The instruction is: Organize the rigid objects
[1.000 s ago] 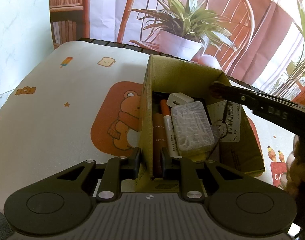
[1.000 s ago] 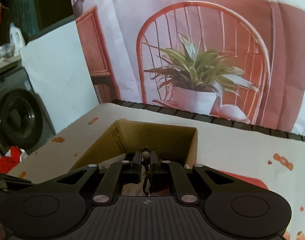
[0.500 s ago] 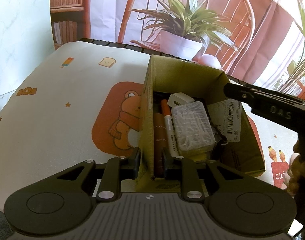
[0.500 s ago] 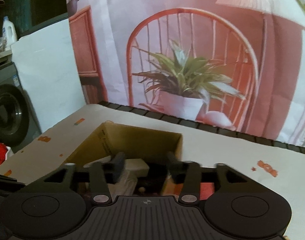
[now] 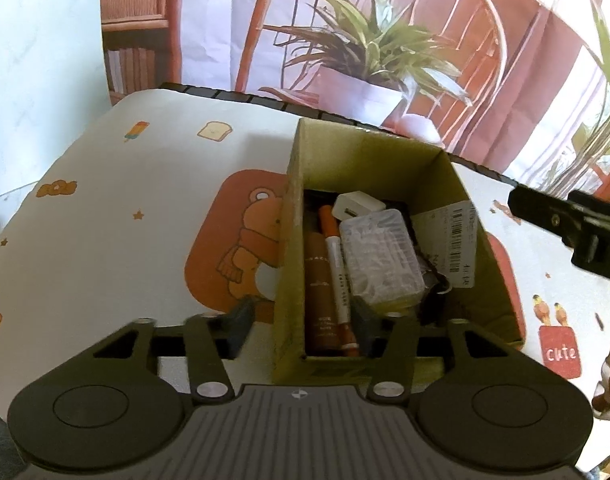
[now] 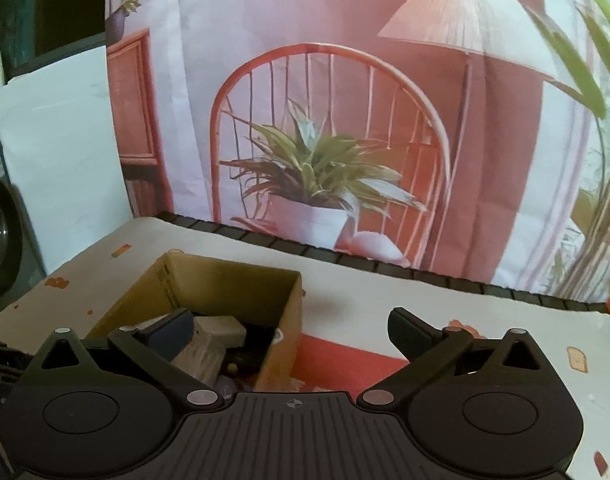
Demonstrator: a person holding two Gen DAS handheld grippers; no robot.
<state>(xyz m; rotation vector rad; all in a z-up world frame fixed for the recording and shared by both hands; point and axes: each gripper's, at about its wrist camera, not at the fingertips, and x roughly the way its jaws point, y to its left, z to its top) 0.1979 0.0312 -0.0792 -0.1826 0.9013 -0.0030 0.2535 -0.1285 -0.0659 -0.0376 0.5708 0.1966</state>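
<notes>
Two hand-held grippers frame what we see, one in each hand, both over a desk (image 5: 105, 208) covered by a white cloth printed with a bear, toast and ice lollies.

We look along the left hand-held gripper (image 5: 301, 322) first. Its jaws are opening, and the left wall of a cardboard box (image 5: 291, 240) stands between them: one fingertip sits outside the wall, the other just inside the box, and neither pad presses on the card. Ahead of these fingers, inside the box, we see a brown tube (image 5: 319, 280) lying against the left wall, an orange-capped white marker (image 5: 337, 264) beside it, a clear plastic case (image 5: 379, 256) to the right of the marker, and a white charger plug (image 5: 359, 206) at the far end. A barcode label (image 5: 459, 246) is stuck on the inside of the right wall. Off to the right, a black finger of the other tool (image 5: 565, 220) hangs beyond the box.

We turn to the right hand-held gripper (image 6: 289, 328). Its jaws are opening and stand wide, with nothing between them. The same box (image 6: 281, 344) lies below and to the left of this gripper, with its left fingertip (image 6: 173, 328) over the box's open top and the right one above the cloth. Beyond the desk hangs a printed backdrop (image 6: 345, 120) of a chair, a potted plant and a lamp.
</notes>
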